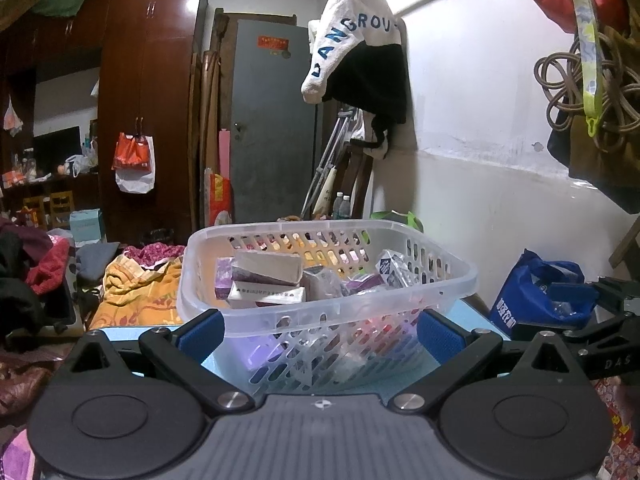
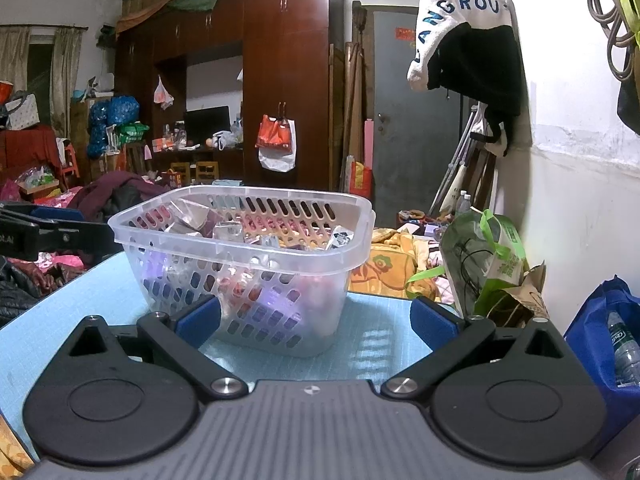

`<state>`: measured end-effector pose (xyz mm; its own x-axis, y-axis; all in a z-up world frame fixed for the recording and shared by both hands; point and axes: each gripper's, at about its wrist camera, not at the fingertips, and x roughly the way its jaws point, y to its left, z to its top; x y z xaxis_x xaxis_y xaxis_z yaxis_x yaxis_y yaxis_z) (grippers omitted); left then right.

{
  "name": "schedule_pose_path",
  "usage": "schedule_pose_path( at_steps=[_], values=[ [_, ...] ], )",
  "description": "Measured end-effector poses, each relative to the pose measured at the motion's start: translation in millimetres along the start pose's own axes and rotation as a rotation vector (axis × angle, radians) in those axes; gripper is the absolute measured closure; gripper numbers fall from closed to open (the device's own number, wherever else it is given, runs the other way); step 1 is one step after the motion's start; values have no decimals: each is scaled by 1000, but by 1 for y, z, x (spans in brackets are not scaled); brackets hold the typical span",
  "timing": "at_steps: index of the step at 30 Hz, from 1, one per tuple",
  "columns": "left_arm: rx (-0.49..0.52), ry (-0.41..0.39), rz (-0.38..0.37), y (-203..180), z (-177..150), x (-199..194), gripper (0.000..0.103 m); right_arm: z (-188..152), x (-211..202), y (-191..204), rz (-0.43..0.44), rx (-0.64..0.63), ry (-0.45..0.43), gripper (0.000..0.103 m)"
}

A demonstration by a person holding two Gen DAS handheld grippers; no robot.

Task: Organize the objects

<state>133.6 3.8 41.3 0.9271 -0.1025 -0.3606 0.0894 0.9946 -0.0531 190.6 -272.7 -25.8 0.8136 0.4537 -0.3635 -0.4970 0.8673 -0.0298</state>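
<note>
One clear slotted basket (image 1: 328, 280) of small boxes (image 1: 266, 268) resting on light-blue bench (image 2: 80, 300). Left gripper (image 1: 320, 330) fingers spread wide around near basket wall, not touching. Right gripper (image 2: 316, 320) fingers likewise apart, empty. Blue bag (image 1: 536, 292) beside bench.

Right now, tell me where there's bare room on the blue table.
Free: the table right of the basket, up to the green bag, and its near-left corner. Crowded: the basket, packed with boxes.

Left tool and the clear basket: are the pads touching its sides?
Cannot tell. In the left wrist view the left tool stands open astride the basket, but its blue pads overlap the basket wall without showing contact or gap.
</note>
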Motion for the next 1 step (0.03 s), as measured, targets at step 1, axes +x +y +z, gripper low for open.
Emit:
schedule_pose_path(
  at_steps=[1],
  values=[
    [4, -2, 1, -1, 0, -1, 0, 0, 1, 0, 1, 0, 1, 0]
  ],
)
